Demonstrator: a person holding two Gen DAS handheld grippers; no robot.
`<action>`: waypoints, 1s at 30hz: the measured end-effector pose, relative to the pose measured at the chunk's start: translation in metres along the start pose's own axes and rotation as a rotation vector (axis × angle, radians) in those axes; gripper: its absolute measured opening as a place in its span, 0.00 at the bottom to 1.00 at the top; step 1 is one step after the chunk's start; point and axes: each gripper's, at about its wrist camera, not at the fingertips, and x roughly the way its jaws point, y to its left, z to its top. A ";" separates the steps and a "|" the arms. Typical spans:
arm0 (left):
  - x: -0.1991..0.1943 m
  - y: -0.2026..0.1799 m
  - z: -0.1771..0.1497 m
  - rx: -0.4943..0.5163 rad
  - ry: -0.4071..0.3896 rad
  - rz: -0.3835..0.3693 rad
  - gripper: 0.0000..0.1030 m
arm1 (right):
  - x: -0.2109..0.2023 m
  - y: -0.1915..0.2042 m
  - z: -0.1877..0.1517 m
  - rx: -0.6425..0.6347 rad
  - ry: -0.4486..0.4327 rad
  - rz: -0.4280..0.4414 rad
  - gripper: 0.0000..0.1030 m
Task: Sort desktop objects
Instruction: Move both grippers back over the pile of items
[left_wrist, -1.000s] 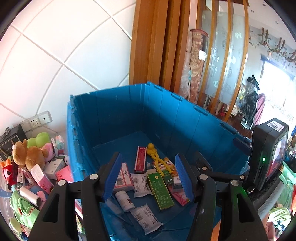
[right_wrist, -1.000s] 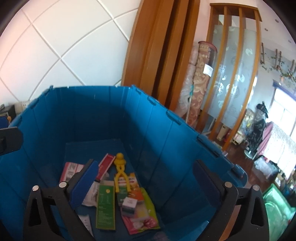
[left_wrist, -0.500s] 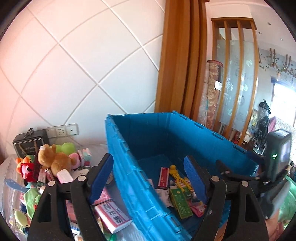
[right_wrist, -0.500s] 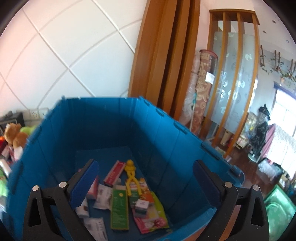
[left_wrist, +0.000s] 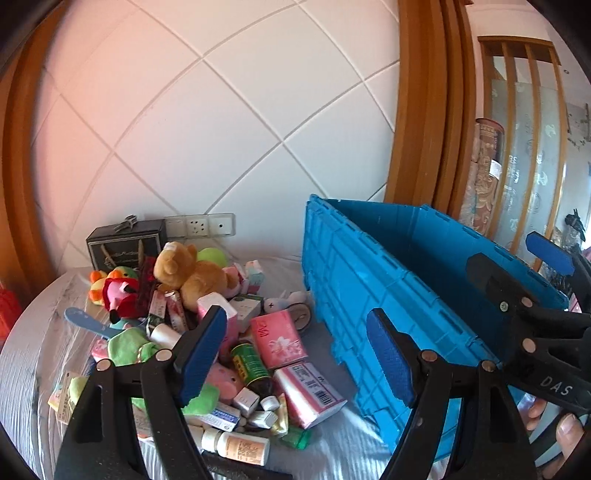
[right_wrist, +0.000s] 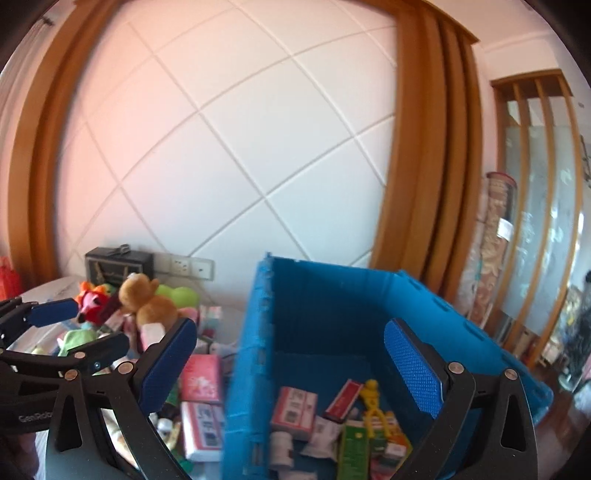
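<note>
Two grippers, both spread wide, nothing held | left gripper (left_wrist: 295, 354) over heaped clutter beside blue crate (left_wrist: 373, 295), crate wall close on its right | right gripper (right_wrist: 291, 362) straddling crate's near rim | brown teddy (left_wrist: 188, 273) atop heap, pink box (left_wrist: 279, 338) just beside crate | sorted packets and yellow figure (right_wrist: 373, 400) on crate floor

Jumbled toys and medicine boxes (left_wrist: 207, 332) beside blue crate (left_wrist: 369, 295), seemingly part-filled.
</note>
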 end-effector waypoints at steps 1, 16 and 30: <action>-0.003 0.010 -0.005 -0.011 0.003 0.021 0.76 | 0.000 0.010 0.001 -0.010 -0.004 0.020 1.00; 0.002 0.118 -0.077 -0.136 0.185 0.232 0.76 | 0.018 0.113 -0.029 -0.093 0.097 0.277 1.00; 0.054 0.169 -0.183 -0.207 0.489 0.297 0.76 | 0.083 0.170 -0.146 -0.195 0.447 0.404 1.00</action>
